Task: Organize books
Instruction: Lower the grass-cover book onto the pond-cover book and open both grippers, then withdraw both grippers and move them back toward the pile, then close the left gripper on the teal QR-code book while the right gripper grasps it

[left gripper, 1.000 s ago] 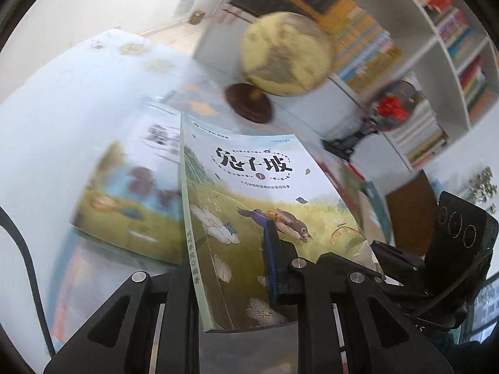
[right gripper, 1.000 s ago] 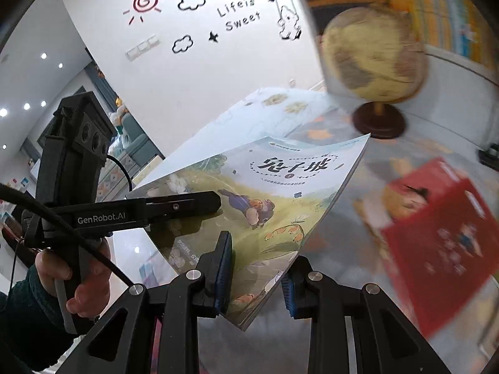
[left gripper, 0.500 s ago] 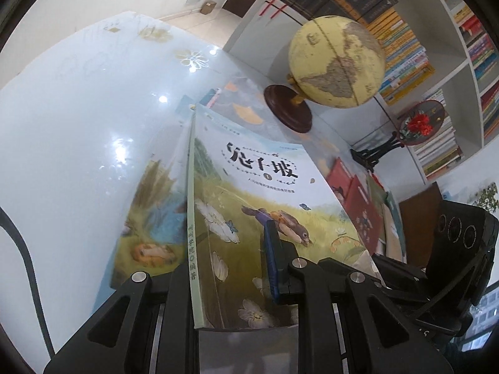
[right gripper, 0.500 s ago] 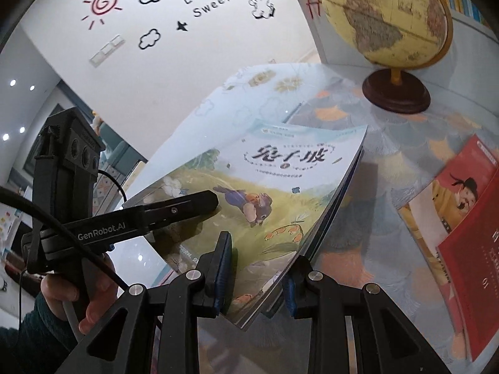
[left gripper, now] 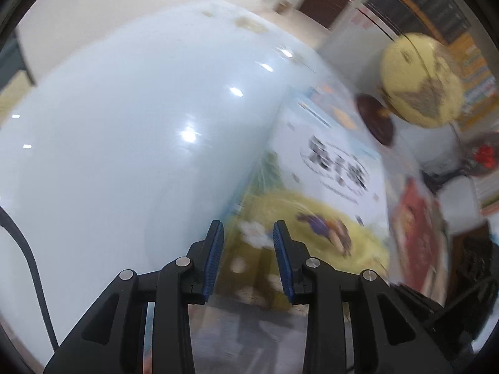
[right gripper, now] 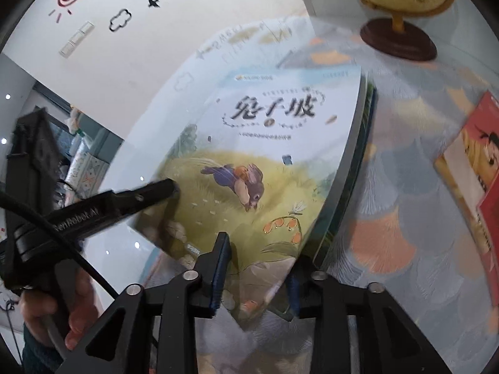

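Rabbit book (right gripper: 274,155) sat stacked on another book. Left gripper (left gripper: 248,260) was spread and empty; right gripper (right gripper: 257,275) also spread, straddling its near edge. Red book (right gripper: 477,168) at 3 o'clock remained unstacked.

Book (right gripper: 265,155) reads "兔子坡"; wall (right gripper: 140,46) reads "Sweet".

table (left gripper: 131,143): smooth and shiny, pale blue, with bright light spots on it
book (right gripper: 268,155): paper, cover smooth with a soft shine
red book (right gripper: 477,168): paper, at the right edge, cover looks smooth
globe (left gripper: 418,81): yellow ball, looks smooth; blurred
globe base (right gripper: 399,40): dark brown wood, shiny
left gripper (left gripper: 248,258): black matt plastic, small silver metal pins, blue ridged pads
right gripper (right gripper: 259,277): same black plastic and blue pads
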### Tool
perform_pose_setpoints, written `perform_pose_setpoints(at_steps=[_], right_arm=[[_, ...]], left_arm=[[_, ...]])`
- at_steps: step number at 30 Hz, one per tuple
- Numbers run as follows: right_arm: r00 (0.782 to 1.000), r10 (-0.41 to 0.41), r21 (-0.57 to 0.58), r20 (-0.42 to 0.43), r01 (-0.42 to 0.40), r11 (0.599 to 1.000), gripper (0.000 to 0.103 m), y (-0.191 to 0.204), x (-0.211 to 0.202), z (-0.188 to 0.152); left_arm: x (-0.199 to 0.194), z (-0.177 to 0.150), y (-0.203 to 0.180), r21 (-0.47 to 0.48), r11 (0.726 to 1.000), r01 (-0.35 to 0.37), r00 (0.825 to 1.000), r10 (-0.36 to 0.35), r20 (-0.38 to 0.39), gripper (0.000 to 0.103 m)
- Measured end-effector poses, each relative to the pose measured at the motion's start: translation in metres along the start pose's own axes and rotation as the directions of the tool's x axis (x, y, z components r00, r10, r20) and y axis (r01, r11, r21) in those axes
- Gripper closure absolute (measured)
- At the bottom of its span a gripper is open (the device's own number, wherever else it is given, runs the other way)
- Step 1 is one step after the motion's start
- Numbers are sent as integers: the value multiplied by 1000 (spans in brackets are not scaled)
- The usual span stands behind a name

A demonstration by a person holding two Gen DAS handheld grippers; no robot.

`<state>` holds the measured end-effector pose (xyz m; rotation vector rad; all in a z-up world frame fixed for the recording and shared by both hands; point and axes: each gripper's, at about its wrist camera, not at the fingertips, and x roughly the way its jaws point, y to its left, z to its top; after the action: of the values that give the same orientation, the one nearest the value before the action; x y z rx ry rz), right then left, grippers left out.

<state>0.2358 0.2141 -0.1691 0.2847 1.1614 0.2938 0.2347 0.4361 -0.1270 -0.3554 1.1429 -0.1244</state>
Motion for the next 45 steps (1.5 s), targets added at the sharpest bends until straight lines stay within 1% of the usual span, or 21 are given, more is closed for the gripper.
perform_pose_setpoints(at_steps=[2, 3, 5, 8, 11, 16, 17, 20, 22, 23, 25, 27, 30, 33, 35, 38, 39, 41, 43, 44, 45], right_arm=[[1000, 5, -32, -3, -5, 999, 57, 2, 0, -2], [1000, -3, -51, -17, 2, 999, 56, 3, -2, -2], [999, -20, -63, -36, 17, 998, 56, -1, -9, -8], [1000, -8, -37, -18, 7, 999, 56, -25, -39, -31], [1000, -22, 5, 4, 22, 1000, 52, -59, -69, -58], [997, -63, 119, 45, 57, 991, 50, -138, -134, -107], [995, -76, 137, 64, 67, 988, 50, -160, -153, -119], [988, -116, 169, 105, 97, 981, 50, -209, -195, -141], [982, -143, 195, 125, 117, 974, 49, -241, -222, -153], [979, -157, 206, 130, 129, 970, 49, -253, -231, -157], [972, -189, 235, 140, 153, 960, 49, -283, -254, -168], [964, -212, 253, 163, 167, 953, 49, -305, -274, -178], [950, -255, 251, 181, 207, 946, 49, -331, -300, -194], [951, -251, 250, 182, 202, 947, 49, -347, -317, -204], [952, -221, 254, 213, 164, 953, 49, -355, -335, -212], [948, -191, 240, 256, 129, 962, 49, -358, -360, -224], [945, -187, 228, 269, 126, 965, 49, -357, -369, -232], [947, -174, 189, 271, 125, 974, 49, -351, -379, -242], [946, -184, 145, 266, 149, 978, 49, -347, -388, -255], [949, -189, 121, 253, 163, 979, 49, -345, -393, -263], [951, -190, 114, 244, 166, 979, 49, -346, -396, -268]], left_arm=[[-10, -1, 8, -54, 998, -45, 998, 47, 42, 74], [-19, -4, 10, -67, 996, -58, 995, 63, 72, 74], [-30, -12, 5, -46, 996, -71, 993, 75, 86, 74], [-38, -30, -14, 8, 996, -87, 993, 86, 80, 74], [-42, -64, -51, 53, 996, -76, 996, 73, 56, 74], [-34, -127, -110, 41, 999, -19, 1000, 19, -4, 74], [-32, -145, -131, 46, 999, -1, 1000, 2, -24, 74], [-27, -181, -182, 74, 997, 20, 998, -15, -58, 74], [-27, -209, -222, 118, 991, 68, 995, -59, -77, 74], [-25, -227, -248, 153, 983, 99, 992, -85, -95, 74], [-23, -250, -281, 205, 969, 138, 986, -114, -126, 74], [-26, -275, -320, 266, 947, 181, 977, -142, -161, 74], [-35, -308, -370, 367, 904, 220, 971, -165, -176, 71], [-52, -335, -408, 460, 862, 212, 975, -153, -163, 71], [-68, -355, -424, 506, 841, 191, 981, -144, -131, 71], [-96, -388, -438, 551, 828, 107, 993, -118, -16, 71], [-105, -400, -440, 555, 828, 75, 994, -104, 20, 71], [-115, -416, -440, 533, 844, 55, 994, -96, 50, 71], [-122, -426, -438, 485, 872, 62, 992, -106, 64, 71], [-125, -431, -435, 442, 895, 58, 993, -97, 66, 71], [-127, -435, -436, 419, 906, 55, 993, -92, 68, 71]])
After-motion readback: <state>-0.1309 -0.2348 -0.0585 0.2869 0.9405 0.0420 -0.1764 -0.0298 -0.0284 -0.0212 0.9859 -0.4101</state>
